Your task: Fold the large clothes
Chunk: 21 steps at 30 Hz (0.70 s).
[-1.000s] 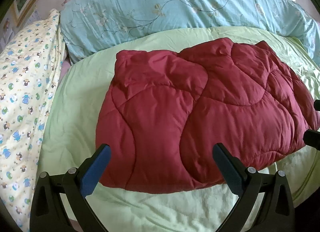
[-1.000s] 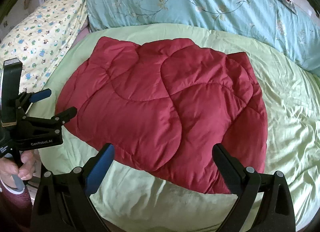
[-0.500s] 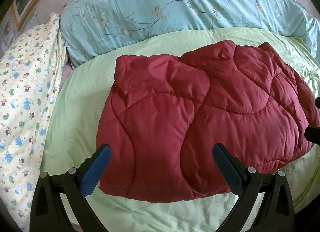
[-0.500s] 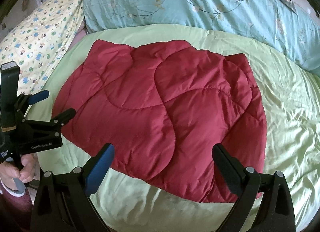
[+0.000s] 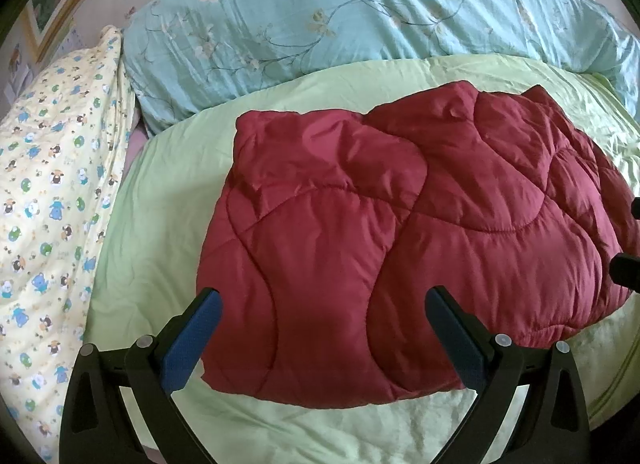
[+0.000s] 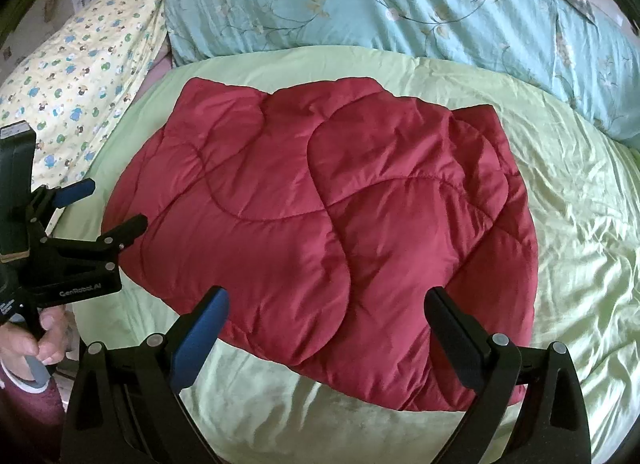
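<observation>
A dark red quilted padded garment (image 5: 400, 232) (image 6: 328, 223) lies folded into a thick rectangle on a light green bedcover (image 5: 160, 191) (image 6: 580, 223). My left gripper (image 5: 322, 324) hovers open over the garment's near left edge, nothing between its fingers. My right gripper (image 6: 324, 324) is open above the garment's near right edge, also holding nothing. In the right wrist view the left gripper (image 6: 100, 207) shows at the left, held by a hand (image 6: 36, 344), its jaws apart beside the garment's left side.
A pale blue floral duvet (image 5: 360, 23) (image 6: 400, 3) is bunched along the far side of the bed. A yellow cartoon-print cover (image 5: 48, 203) (image 6: 80, 75) lies at the left. Picture frames hang on the wall at the upper left.
Both grippers have drawn slightly back and down from the garment, which sits a little higher in each view. The garment itself has not moved, and both grippers stay open.
</observation>
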Each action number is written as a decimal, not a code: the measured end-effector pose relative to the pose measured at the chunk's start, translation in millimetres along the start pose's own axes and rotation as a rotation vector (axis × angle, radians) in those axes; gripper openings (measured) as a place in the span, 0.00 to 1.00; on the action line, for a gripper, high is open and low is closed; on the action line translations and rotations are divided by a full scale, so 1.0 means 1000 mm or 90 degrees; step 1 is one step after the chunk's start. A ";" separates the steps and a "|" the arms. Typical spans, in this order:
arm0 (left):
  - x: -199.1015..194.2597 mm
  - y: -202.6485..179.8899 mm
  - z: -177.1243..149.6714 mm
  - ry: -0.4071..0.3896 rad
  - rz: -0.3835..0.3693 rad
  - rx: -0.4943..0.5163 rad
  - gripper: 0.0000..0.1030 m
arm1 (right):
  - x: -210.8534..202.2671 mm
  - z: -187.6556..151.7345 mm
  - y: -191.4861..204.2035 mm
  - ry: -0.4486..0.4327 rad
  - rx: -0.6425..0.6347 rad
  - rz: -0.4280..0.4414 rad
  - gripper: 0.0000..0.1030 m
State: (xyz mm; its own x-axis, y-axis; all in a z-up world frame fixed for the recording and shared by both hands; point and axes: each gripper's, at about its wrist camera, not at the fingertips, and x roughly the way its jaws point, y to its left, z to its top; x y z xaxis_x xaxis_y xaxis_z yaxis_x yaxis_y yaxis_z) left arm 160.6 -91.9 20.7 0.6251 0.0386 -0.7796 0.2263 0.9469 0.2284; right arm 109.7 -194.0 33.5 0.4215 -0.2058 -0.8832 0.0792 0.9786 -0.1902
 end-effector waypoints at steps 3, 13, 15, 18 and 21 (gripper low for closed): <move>-0.001 0.001 0.001 -0.001 0.000 -0.004 0.99 | 0.000 0.001 -0.002 -0.001 0.003 -0.001 0.96; -0.004 0.000 -0.001 -0.006 0.006 0.002 0.99 | -0.001 0.000 -0.003 0.002 0.010 0.000 0.96; -0.004 0.001 -0.001 -0.007 0.006 0.002 0.99 | -0.001 0.000 -0.004 0.003 0.012 0.000 0.96; -0.004 0.001 -0.001 -0.006 0.007 0.002 0.99 | 0.000 0.000 -0.004 0.002 0.014 -0.001 0.96; -0.002 0.002 -0.001 -0.005 0.008 0.002 0.99 | 0.001 0.000 -0.006 0.004 0.016 -0.002 0.96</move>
State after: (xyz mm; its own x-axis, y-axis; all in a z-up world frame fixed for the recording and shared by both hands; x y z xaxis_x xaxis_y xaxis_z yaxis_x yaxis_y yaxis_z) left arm 158.7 -89.8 22.0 0.6331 0.0476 -0.7726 0.2208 0.9455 0.2392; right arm 109.8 -199.9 34.0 0.4159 -0.2090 -0.8851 0.1032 0.9778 -0.1824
